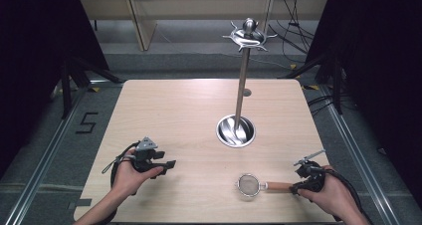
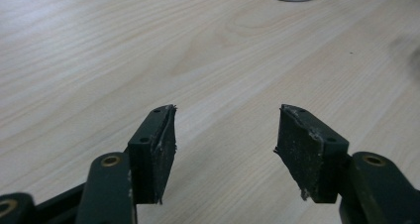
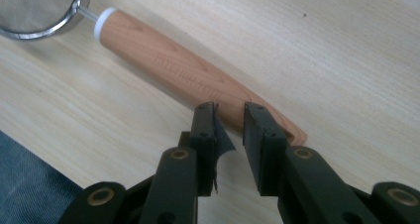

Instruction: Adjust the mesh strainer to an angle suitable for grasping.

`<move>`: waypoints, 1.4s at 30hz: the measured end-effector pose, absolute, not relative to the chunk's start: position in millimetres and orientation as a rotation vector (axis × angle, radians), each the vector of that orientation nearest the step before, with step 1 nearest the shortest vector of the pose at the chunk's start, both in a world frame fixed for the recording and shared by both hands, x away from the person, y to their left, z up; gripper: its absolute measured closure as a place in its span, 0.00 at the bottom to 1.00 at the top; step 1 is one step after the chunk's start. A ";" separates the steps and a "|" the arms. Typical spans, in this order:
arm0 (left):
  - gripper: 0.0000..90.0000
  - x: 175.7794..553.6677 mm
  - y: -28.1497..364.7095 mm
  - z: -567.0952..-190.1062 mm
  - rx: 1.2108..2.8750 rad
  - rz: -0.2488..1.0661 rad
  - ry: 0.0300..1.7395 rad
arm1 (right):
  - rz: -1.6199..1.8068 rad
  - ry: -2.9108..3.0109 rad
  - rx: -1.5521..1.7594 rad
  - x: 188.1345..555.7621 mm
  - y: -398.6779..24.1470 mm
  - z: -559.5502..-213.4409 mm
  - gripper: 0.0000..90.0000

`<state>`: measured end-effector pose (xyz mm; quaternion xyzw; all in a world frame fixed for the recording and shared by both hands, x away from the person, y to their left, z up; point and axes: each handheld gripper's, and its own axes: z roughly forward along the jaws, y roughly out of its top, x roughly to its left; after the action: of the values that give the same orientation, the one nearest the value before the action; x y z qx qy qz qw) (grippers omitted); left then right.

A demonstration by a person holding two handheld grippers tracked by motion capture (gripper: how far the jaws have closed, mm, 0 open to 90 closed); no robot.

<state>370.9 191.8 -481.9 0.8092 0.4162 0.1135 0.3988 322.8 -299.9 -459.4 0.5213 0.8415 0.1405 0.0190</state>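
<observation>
a: gripping well means the right claw [image 3: 230, 116] stays square on the strainer [image 1: 251, 184]'s wooden handle [image 3: 188, 75], near the table [image 1: 189, 110]'s front edge.
b: its jaws sit narrow around it; the left claw [image 2: 225, 135] gapes empty.

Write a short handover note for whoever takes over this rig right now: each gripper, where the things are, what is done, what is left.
Left gripper: jaws open, empty, near the table's left front.
Right gripper: jaws narrowed around the wooden handle's end of the mesh strainer; whether the pads press cannot be told.
The strainer lies flat at the table's right front. The hook stand rises from its round steel base, hooks bare.
Done: the reach to the handle. Left: probably lifting the strainer and hanging it.
</observation>
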 end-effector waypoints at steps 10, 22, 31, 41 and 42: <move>0.41 372.6 197.3 -480.5 2.041 0.301 1.055 | 0.312 2.613 1.680 325.9 -298.5 -464.2 1.00; 0.41 373.7 195.9 -481.8 2.049 0.288 1.047 | 0.206 2.587 1.884 335.6 -290.9 -472.6 1.00; 0.41 373.9 195.5 -482.0 2.049 0.283 1.044 | 0.153 2.507 1.880 364.3 -295.4 -471.0 1.00; 0.41 374.1 195.9 -481.8 2.051 0.279 1.042 | 0.149 2.448 1.875 396.4 -286.3 -472.9 1.00; 0.41 374.1 196.1 -481.7 2.052 0.279 1.040 | 0.146 2.449 1.871 399.5 -285.3 -472.4 1.00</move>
<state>374.1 196.1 -481.7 0.8113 0.4113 0.1104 0.4006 399.5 -285.3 -472.4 0.6063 0.7933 0.0472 0.0282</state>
